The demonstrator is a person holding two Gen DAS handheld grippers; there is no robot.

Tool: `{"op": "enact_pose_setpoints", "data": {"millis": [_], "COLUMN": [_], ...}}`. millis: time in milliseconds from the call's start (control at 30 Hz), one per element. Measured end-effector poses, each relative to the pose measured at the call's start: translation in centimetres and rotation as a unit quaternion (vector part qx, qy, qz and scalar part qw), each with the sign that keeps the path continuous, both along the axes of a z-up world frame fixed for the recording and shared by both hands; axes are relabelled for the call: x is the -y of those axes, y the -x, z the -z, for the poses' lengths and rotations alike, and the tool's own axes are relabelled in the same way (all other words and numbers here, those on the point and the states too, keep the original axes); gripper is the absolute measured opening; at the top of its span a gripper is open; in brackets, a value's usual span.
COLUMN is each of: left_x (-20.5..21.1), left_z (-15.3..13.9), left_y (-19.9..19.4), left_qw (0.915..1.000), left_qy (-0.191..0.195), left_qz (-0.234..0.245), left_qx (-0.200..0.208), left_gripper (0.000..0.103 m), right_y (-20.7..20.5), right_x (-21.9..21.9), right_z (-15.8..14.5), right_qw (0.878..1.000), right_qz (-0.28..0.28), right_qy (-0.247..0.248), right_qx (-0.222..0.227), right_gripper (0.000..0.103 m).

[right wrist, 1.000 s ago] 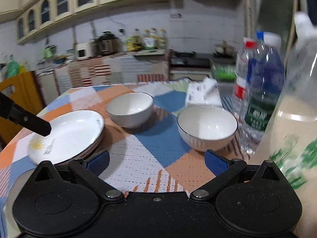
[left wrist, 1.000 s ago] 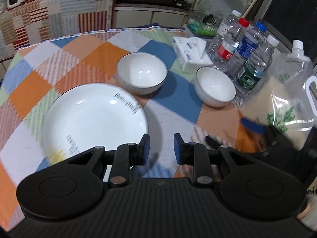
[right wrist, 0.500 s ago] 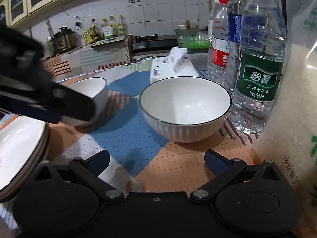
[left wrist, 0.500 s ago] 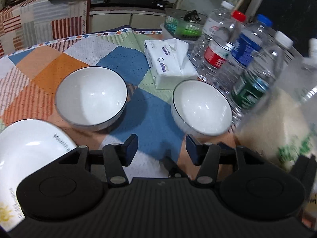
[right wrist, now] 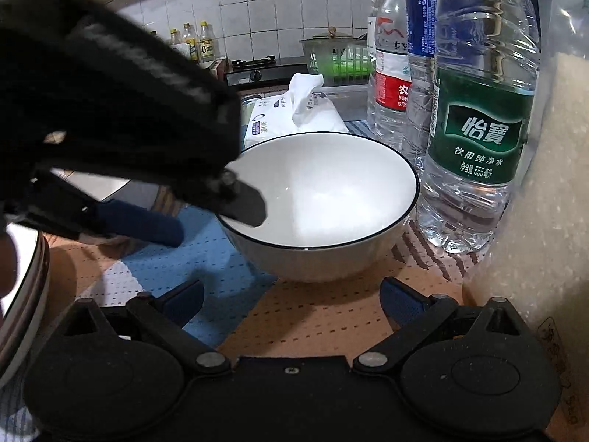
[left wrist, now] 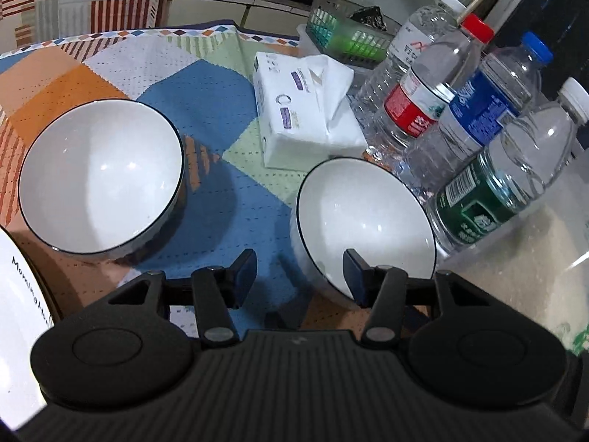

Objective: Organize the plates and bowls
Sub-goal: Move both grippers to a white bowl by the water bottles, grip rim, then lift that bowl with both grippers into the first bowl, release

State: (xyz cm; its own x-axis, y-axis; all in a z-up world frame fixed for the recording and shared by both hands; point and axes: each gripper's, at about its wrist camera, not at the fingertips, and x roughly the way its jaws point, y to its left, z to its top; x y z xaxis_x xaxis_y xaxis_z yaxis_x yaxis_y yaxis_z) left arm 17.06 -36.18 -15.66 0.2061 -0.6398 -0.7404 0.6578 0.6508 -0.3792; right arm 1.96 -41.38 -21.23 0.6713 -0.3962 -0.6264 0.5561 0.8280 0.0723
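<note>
Two white bowls with dark rims sit on the patchwork tablecloth. In the left wrist view one bowl (left wrist: pixel 101 176) is at the left and the other bowl (left wrist: pixel 362 221) is just ahead. My left gripper (left wrist: pixel 300 276) is open, its fingers straddling the near-left rim of that right bowl; the right finger is over the bowl's inside. In the right wrist view the same bowl (right wrist: pixel 331 191) sits ahead of my open, empty right gripper (right wrist: pixel 292 300), and the left gripper (right wrist: pixel 221 202) reaches over its left rim. A white plate (left wrist: pixel 18 313) lies at the left edge.
Several water bottles (left wrist: pixel 478 118) stand right of the bowl, the green-labelled one (right wrist: pixel 478 129) close to it. A tissue pack (left wrist: pixel 302 110) lies behind. A bag of rice (right wrist: pixel 552 221) is at the far right. A green basket (left wrist: pixel 346 37) sits at the back.
My left gripper has swung right from the plate to the right bowl and opened wider. My right gripper has moved closer to the same bowl and stays open.
</note>
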Motion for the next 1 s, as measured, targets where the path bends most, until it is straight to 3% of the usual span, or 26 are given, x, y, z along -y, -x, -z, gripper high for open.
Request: {"op": "enact_pose_setpoints", "data": {"millis": [100,167,233,433,667,800,1000], "left_x": [0.2,0.1,-0.1,-1.2,-5.3,-7.8,-11.2], "left_z": [0.1,0.3,0.2,-0.8,-3.5,-5.5,-8.9], "left_y": [-0.6,-1.3,-1.5,-1.3,-0.5,0.7,2.7], "left_qw": [0.9998,0.9984,0.9973,0.9981,0.9966,0.9972,0.9979], "left_qy": [-0.004,0.013,0.014,-0.018,-0.007,0.008,-0.01], "left_qz": [-0.009,-0.016,-0.02,-0.002,-0.003,-0.007,-0.023], "left_qx": [-0.019,-0.052,-0.07,-0.059,-0.082,-0.074,-0.059], "left_gripper": [0.026,0.013,0.012,0.011,0.012,0.012,0.012], "right_y": [-0.1,-0.1,-0.3,-0.8,1.0,2.4,3.8], "right_x": [0.2,0.3,0.4,0.7,-1.3,-2.3,-5.1], "right_z": [0.1,0.1,0.1,-0.4,-1.9,-3.2,-5.8], "right_qw": [1.0,1.0,1.0,0.998,0.992,0.987,0.975], "right_qz": [-0.001,-0.003,-0.009,-0.046,-0.107,-0.144,-0.193], "right_qy": [-0.001,0.0,0.004,0.035,0.07,0.069,0.097], "right_qx": [0.001,-0.002,-0.007,-0.025,0.005,0.032,0.051], "right_gripper": [0.103,0.103,0.103,0.098,0.101,0.103,0.103]}}
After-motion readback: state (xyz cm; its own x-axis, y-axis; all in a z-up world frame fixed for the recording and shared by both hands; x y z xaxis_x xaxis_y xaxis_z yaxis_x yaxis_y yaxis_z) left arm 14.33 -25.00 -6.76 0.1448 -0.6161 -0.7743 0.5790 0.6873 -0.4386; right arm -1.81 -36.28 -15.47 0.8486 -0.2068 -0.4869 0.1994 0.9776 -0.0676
